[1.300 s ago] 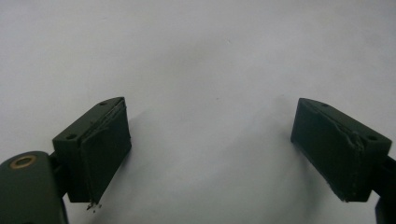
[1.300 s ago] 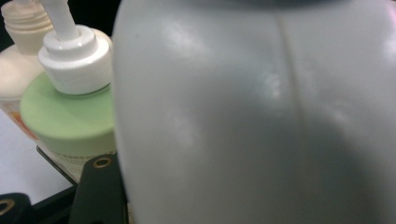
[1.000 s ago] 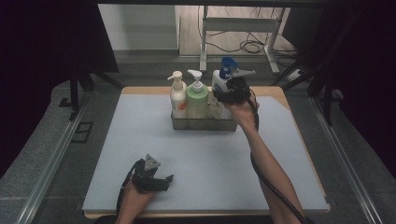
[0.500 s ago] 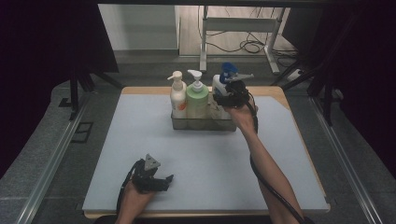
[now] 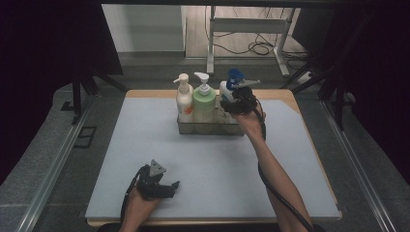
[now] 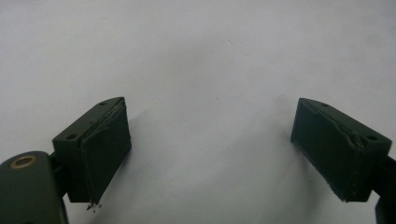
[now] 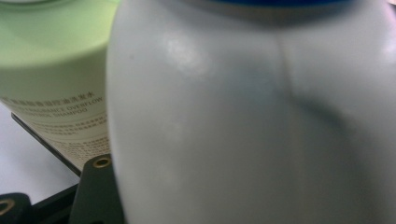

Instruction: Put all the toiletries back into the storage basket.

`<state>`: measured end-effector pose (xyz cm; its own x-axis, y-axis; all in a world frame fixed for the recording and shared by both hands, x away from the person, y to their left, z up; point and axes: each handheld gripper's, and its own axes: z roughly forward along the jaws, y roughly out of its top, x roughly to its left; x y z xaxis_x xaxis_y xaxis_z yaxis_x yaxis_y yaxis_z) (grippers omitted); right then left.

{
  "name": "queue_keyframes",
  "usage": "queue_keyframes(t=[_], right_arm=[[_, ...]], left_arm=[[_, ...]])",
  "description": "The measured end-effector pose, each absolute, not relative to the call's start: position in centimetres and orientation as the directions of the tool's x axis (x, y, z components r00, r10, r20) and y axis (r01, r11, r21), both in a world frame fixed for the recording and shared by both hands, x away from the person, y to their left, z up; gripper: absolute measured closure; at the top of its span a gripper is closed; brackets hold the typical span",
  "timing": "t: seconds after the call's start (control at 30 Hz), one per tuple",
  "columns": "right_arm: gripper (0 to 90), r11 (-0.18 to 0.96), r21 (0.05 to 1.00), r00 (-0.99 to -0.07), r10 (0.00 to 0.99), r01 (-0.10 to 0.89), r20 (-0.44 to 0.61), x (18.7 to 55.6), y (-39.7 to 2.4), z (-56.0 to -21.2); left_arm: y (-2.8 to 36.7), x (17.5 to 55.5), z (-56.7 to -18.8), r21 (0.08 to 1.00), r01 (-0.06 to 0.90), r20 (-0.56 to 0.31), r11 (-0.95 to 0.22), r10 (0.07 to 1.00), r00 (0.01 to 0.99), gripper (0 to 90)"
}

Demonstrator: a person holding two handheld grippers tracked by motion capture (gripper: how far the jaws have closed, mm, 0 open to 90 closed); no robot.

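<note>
A white bottle (image 5: 226, 93) with a blue spray top stands at the right end of a clear tray (image 5: 208, 128) at the back of the table. My right gripper (image 5: 238, 104) is shut on its body from the near side. In the right gripper view the white bottle (image 7: 252, 121) sits close against the camera, and one black finger (image 7: 95, 193) presses its left flank. My left gripper (image 5: 173, 187) rests on the grey mat near the front edge. Its jaws (image 6: 212, 149) stand wide open over bare mat with nothing between them.
A light green pump bottle (image 5: 204, 102) stands in the middle of the tray and a cream pump bottle (image 5: 184, 101) at its left end. The green bottle (image 7: 51, 60) is right beside the white one. The grey mat (image 5: 145, 140) covers the wooden table.
The right gripper and the white bottle have sunk slightly in the high view. The left gripper has stayed where it was.
</note>
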<state>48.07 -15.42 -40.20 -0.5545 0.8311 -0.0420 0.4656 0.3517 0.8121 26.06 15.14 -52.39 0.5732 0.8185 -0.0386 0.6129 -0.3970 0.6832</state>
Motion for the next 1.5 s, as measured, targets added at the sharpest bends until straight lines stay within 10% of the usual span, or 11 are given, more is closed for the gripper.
queue_keyframes(t=[1.5], right_arm=[[23.5, 0.344, 0.810, -0.579, 0.815, 0.475, -0.007, 47.4, -17.0, -41.1]], left_arm=[[15.1, 26.1, -52.4, 0.684, 0.614, -0.042, -0.394, 0.819, 0.572, 11.7]])
